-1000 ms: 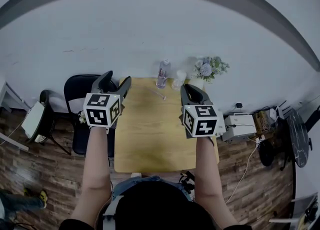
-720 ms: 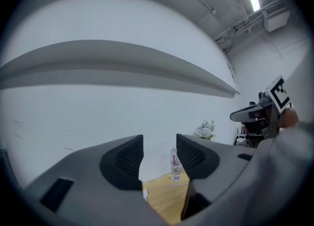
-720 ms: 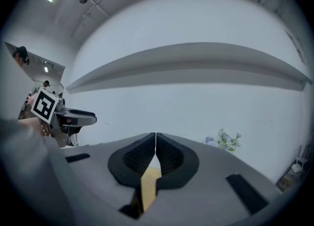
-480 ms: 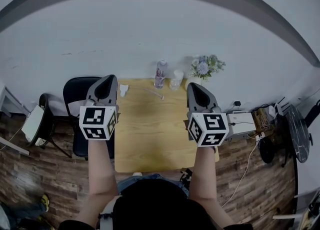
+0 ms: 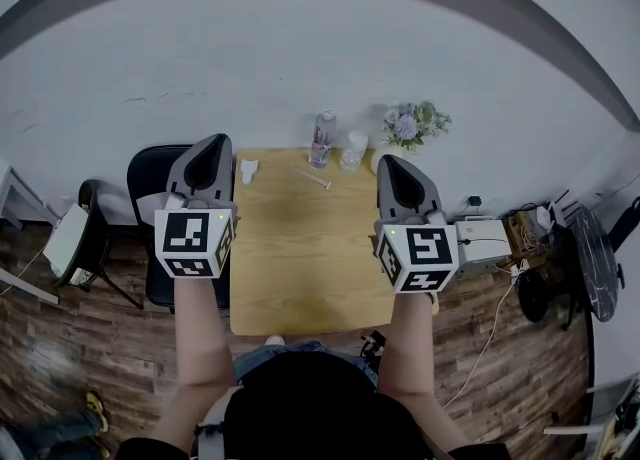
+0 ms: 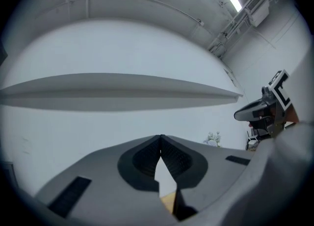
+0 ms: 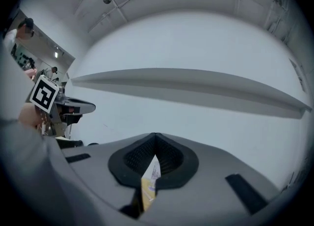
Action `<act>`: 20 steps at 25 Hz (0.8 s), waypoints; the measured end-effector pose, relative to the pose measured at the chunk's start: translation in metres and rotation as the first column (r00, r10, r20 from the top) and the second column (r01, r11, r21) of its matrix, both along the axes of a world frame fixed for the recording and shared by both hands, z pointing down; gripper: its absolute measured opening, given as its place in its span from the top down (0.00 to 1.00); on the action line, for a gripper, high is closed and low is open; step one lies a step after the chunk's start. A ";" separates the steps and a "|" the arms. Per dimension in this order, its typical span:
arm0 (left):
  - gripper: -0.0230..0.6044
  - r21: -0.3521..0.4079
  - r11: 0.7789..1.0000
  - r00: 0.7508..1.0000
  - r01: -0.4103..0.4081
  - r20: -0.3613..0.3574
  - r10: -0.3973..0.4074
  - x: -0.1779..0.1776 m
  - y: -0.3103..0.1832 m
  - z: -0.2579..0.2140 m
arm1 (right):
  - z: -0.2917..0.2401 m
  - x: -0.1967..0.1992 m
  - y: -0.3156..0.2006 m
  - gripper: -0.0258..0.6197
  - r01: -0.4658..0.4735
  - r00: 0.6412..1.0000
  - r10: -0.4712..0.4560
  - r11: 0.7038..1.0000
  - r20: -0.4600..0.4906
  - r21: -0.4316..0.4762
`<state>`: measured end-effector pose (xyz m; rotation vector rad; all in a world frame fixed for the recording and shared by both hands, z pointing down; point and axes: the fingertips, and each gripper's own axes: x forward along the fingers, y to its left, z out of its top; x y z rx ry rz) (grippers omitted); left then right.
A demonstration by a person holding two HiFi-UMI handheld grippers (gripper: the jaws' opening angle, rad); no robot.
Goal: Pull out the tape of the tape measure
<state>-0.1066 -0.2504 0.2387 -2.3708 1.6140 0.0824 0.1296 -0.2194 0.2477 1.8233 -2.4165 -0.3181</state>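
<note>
– Left gripper (image 5: 210,148) first: its jaws have just been closing and now meet tip to tip, with nothing between them. And the right gripper (image 5: 393,166)?
– Closed too, and empty (only slivers of table and wall show through the slit behind its pads).
– So how far along is the tape job?
– Hard to call. Neither gripper holds a tape measure or a tape end, and I can't pick out a tape measure anywhere. On the wooden table (image 5: 300,278), past the grippers, lie a small white thing (image 5: 248,168) and a thin pale strip (image 5: 315,180). Both are too small to name. Farther on, a bottle (image 5: 322,140), a cup (image 5: 353,150) and flowers (image 5: 408,128) stand along the far edge by the wall.
– Then it fits two stages?
– Yes: hands up ahead of going for the measure, or hands up with the pulling over and everything let go.
– And the pose?
– Both forearms stretch forward, well apart. The grippers are held above the table's left and right edges and point about level at the wall, with their marker cubes towards the head.
</note>
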 end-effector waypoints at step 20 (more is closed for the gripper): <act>0.94 -0.001 1.000 1.000 0.002 0.014 -0.002 -0.008 0.011 -0.005 | -0.006 -0.012 0.010 0.94 0.014 1.000 -0.014 1.000 0.016 0.013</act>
